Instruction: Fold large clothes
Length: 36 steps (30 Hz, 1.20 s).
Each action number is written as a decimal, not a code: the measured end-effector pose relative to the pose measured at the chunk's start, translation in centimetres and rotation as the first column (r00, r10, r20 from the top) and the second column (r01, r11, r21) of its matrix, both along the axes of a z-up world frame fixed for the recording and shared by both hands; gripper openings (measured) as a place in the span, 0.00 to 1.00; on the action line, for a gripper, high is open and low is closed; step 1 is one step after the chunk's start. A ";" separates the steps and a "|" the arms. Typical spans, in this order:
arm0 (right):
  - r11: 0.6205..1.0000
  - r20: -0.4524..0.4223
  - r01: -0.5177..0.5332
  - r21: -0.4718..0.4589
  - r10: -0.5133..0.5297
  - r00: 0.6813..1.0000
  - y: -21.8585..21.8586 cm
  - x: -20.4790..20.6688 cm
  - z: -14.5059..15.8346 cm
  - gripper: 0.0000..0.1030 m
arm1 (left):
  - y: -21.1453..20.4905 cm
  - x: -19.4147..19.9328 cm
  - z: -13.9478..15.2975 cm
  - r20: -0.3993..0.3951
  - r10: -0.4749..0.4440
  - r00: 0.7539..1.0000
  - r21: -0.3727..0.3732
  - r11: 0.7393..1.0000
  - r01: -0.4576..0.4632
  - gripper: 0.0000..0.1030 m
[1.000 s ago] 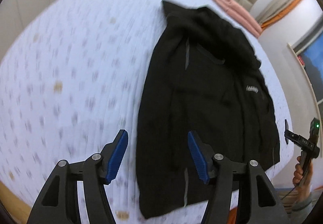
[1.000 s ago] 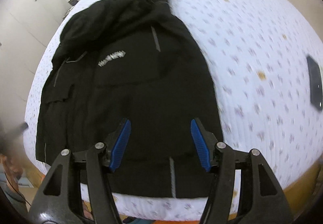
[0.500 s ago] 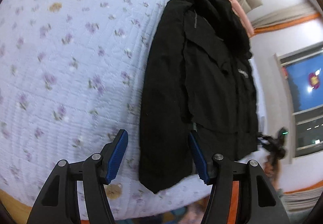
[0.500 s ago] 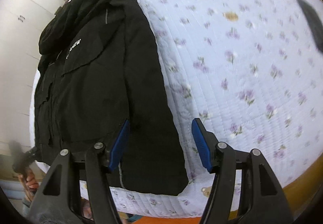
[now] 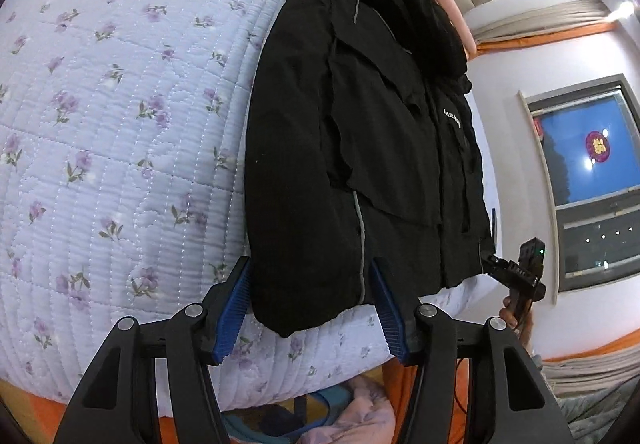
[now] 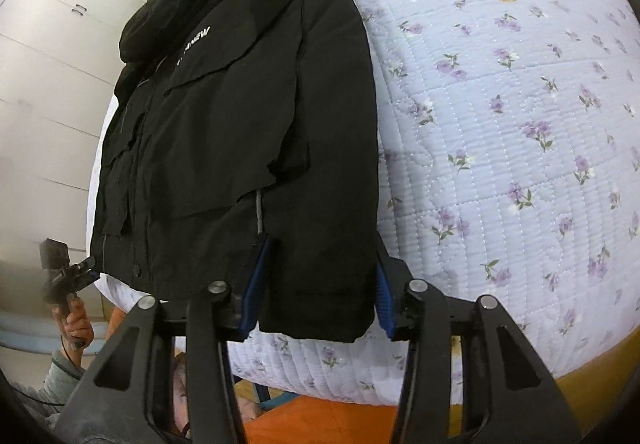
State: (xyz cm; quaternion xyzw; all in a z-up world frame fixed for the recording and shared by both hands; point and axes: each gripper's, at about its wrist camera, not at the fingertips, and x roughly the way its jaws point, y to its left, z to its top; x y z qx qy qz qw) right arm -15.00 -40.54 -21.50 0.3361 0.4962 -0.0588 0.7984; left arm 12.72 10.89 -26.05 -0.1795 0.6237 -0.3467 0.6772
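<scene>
The black hooded jacket (image 5: 360, 148) lies front-up along one side of the bed (image 5: 120, 116), on the quilted bedspread printed with small purple flowers, its hood toward the headboard and its hem at the foot edge nearest both cameras. Both sleeves appear to be laid in over the chest panels, so the body already reads as 1 long, narrow strip; that first stage of folding looks done, though the fabric bunched around the hood is too dark to read in detail.

The left tool (image 5: 312, 296) has its 2 blue pads wide apart, straddling the hem corner on that side, the cloth between them but not pinched. The right tool (image 6: 318, 284) is likewise spread, its pads set either side of the other hem corner (image 6: 316, 308), with nothing clamped. In each wrist view the opposite tool shows small at the far hem, held in the person's hand.

Judging by this, the task is roughly at its midpoint: the widthwise tucks are in place, and the lengthwise folds are still to come. The next step is probably to close both tools on the hem corners and carry the hem up toward the hood, once or twice. The jacket looks thick and padded, so the corners may slip or the tucked sleeves may slide out during the lift.
</scene>
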 end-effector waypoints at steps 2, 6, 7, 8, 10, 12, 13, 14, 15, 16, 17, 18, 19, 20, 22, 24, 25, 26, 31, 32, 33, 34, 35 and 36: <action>0.999 0.007 0.023 0.024 -0.023 1.000 -0.3 0.4 -0.2 0.44 | -0.2 0.2 -0.1 -0.004 0.021 1.000 -0.012 1.000 -0.021 0.57; 1.000 0.010 0.030 0.001 -0.030 0.999 -0.1 0.9 0.0 0.28 | -1.0 0.3 0.2 0.019 0.020 1.000 0.055 0.998 -0.021 0.28; 1.000 0.019 0.015 0.001 -0.015 1.000 0.3 1.1 0.1 0.19 | -1.1 0.3 0.5 0.029 0.012 1.000 0.067 0.998 -0.014 0.20; 1.000 0.024 0.008 -0.017 -0.007 1.000 0.6 1.2 0.4 0.16 | -1.4 0.2 1.0 0.047 0.002 0.999 0.066 0.998 -0.005 0.12; 0.998 0.022 -0.007 -0.059 0.008 1.000 1.2 1.5 1.1 0.13 | -1.7 0.2 2.3 0.079 -0.002 0.997 0.048 0.999 -0.002 0.09; 0.996 0.030 -0.011 -0.085 0.013 0.999 1.5 1.6 1.9 0.11 | -1.9 0.2 4.1 0.119 -0.001 0.993 0.015 1.000 -0.001 0.09; 0.995 0.036 -0.011 -0.098 0.015 0.999 1.7 1.7 2.5 0.11 | -2.1 0.2 5.2 0.140 0.000 0.990 0.005 1.000 -0.001 0.09; 0.994 0.041 -0.014 -0.112 0.019 0.999 1.9 1.7 3.1 0.10 | -2.2 0.3 6.1 0.156 0.001 0.988 -0.004 1.000 0.000 0.08; 0.992 0.048 -0.016 -0.126 0.023 0.999 2.0 1.7 3.8 0.10 | -2.4 0.3 7.3 0.182 0.001 0.983 -0.016 1.000 0.002 0.08; 0.991 0.058 -0.015 -0.134 0.023 0.998 2.0 1.7 4.4 0.10 | -2.6 0.3 8.3 0.202 0.002 0.979 -0.019 1.000 0.002 0.08; 0.990 0.067 -0.012 -0.138 0.021 0.998 2.1 1.8 5.1 0.10 | -2.8 0.5 8.9 0.214 0.004 0.977 -0.019 1.000 0.000 0.08; 0.989 0.075 -0.008 -0.147 0.020 0.997 2.1 1.8 5.8 0.10 | -3.0 0.6 9.8 0.228 0.010 0.974 -0.027 1.000 -0.004 0.08; 0.987 0.081 -0.002 -0.158 0.015 0.997 2.1 1.8 6.6 0.10 | -3.1 0.7 10.3 0.235 0.016 0.972 -0.030 1.000 -0.009 0.08; 0.986 0.082 0.003 -0.168 0.011 0.997 2.2 1.9 7.4 0.09 | -3.2 0.9 11.0 0.241 0.029 0.970 -0.032 0.999 -0.022 0.08; 0.983 0.084 0.011 -0.181 0.004 0.996 2.2 2.2 8.8 0.09 | -3.0 1.5 12.5 0.253 0.058 0.966 -0.046 0.998 -0.048 0.08; 0.982 0.101 0.019 -0.189 0.000 0.995 1.9 2.4 10.5 0.09 | -2.9 2.3 14.4 0.283 0.090 0.955 -0.050 0.996 -0.079 0.08; 0.980 0.114 0.023 -0.196 0.000 0.994 1.7 2.6 11.7 0.09 | -3.1 2.6 15.2 0.295 0.101 0.950 -0.046 0.995 -0.092 0.08; 0.979 0.129 0.029 -0.200 -0.003 0.992 1.4 2.8 12.9 0.09 | -3.3 3.3 16.3 0.319 0.113 0.941 -0.031 0.994 -0.109 0.08; 0.977 0.198 0.035 -0.212 0.008 0.980 0.0 5.0 17.7 0.09 | -5.5 6.6 20.6 0.447 0.087 0.890 0.015 0.994 -0.105 0.09; 0.978 0.208 0.036 -0.207 0.009 0.978 -0.3 5.7 18.2 0.09 | -6.1 7.8 21.1 0.458 0.089 0.885 0.011 0.994 -0.106 0.09; 0.979 0.220 0.036 -0.198 0.009 0.975 -0.8 6.5 18.7 0.09 | -6.8 9.1 21.4 0.464 0.095 0.881 0.002 0.994 -0.108 0.09; 0.982 0.233 0.038 -0.187 0.007 0.973 -1.5 7.5 19.1 0.09 | -7.2 10.1 21.6 0.468 0.102 0.878 -0.005 0.994 -0.113 0.09; 0.983 0.242 0.041 -0.180 0.004 0.970 -1.9 8.5 19.3 0.09 | -7.9 11.7 21.7 0.473 0.112 0.874 -0.012 0.993 -0.121 0.09; 0.984 0.257 0.044 -0.170 0.001 0.967 -2.7 9.7 19.6 0.09 | -8.3 12.8 21.7 0.478 0.119 0.870 -0.013 0.992 -0.128 0.09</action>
